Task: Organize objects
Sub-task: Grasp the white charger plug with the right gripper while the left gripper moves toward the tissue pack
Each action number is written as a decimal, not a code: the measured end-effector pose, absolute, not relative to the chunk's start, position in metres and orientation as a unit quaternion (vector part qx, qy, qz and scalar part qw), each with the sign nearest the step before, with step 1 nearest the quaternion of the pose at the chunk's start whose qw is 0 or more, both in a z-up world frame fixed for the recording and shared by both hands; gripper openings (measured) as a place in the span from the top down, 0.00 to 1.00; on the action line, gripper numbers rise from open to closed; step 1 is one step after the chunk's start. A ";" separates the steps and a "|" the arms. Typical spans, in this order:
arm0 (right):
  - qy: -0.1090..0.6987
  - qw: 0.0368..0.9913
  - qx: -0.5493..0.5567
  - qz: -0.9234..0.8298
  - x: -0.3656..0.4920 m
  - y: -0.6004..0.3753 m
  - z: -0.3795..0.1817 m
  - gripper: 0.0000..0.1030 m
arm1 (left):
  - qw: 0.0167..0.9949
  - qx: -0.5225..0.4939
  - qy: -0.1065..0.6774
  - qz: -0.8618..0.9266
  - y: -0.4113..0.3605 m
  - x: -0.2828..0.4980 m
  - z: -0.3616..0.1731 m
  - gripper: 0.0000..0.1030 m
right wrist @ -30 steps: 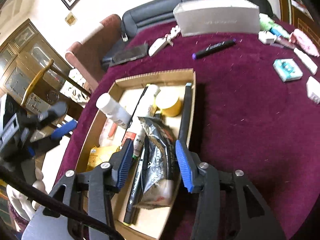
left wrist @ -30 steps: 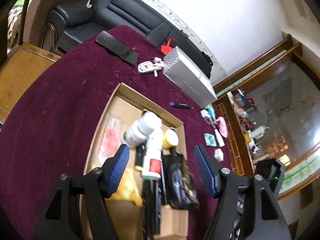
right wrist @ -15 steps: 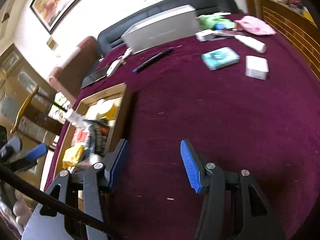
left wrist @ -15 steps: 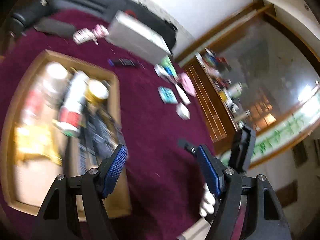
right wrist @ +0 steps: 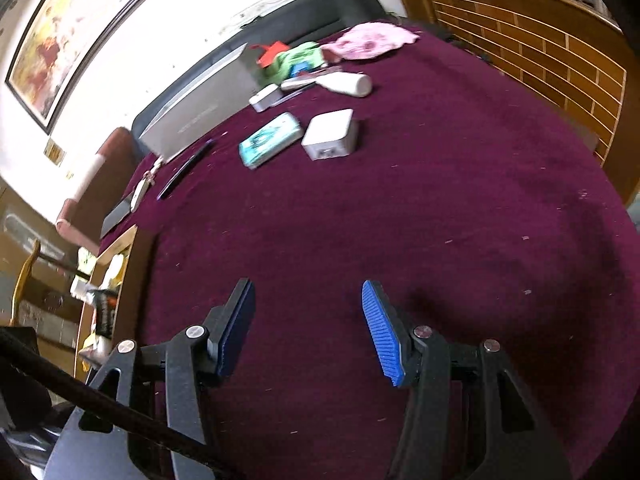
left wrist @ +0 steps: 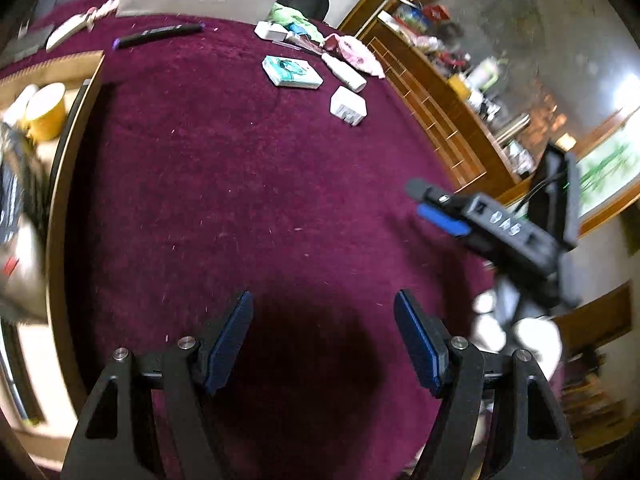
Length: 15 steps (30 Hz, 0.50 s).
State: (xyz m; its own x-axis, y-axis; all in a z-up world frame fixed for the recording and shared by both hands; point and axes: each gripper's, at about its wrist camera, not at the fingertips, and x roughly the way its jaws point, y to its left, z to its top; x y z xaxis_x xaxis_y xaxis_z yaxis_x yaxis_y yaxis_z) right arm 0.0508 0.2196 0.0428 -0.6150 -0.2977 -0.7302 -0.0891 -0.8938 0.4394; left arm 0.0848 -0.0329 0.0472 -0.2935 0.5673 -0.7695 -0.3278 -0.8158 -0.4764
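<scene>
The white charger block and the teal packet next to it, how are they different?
The white charger block is plain white and chunky; the teal packet is blue-green with printing, and flatter. The block looks nearly square, while the packet is longer. The block lies nearer the table's right edge. Both lie flat on the maroon tablecloth, untouched, close together.

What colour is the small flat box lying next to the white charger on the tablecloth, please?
The flat box is teal and white, clearest in the right wrist view.

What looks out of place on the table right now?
Nothing is spilled or damaged. Loose items still lie outside the cardboard tray: a teal packet, white adapter, white bottle and black marker, scattered on the maroon cloth.
</scene>
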 end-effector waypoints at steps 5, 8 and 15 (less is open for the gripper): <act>-0.231 0.050 0.435 -0.869 0.047 0.235 0.035 0.47 | 0.254 -0.519 -0.084 0.812 -0.025 0.077 0.032 0.35; -0.227 0.045 0.436 -0.869 0.045 0.236 0.032 0.47 | 0.237 -0.518 -0.080 0.818 -0.028 0.073 0.022 0.35; -0.152 0.012 0.408 -0.900 0.048 0.218 0.051 0.47 | 0.234 -0.491 -0.047 0.838 -0.020 0.079 0.019 0.28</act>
State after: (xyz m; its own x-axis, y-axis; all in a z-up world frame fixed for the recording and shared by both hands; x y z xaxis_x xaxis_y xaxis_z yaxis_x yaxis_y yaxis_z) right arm 0.0482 0.2182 0.0513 -0.6668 -0.1464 -0.7307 -0.1021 -0.9533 0.2842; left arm 0.0785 -0.0197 0.0195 -0.4091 0.4386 -0.8001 -0.3459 -0.8860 -0.3088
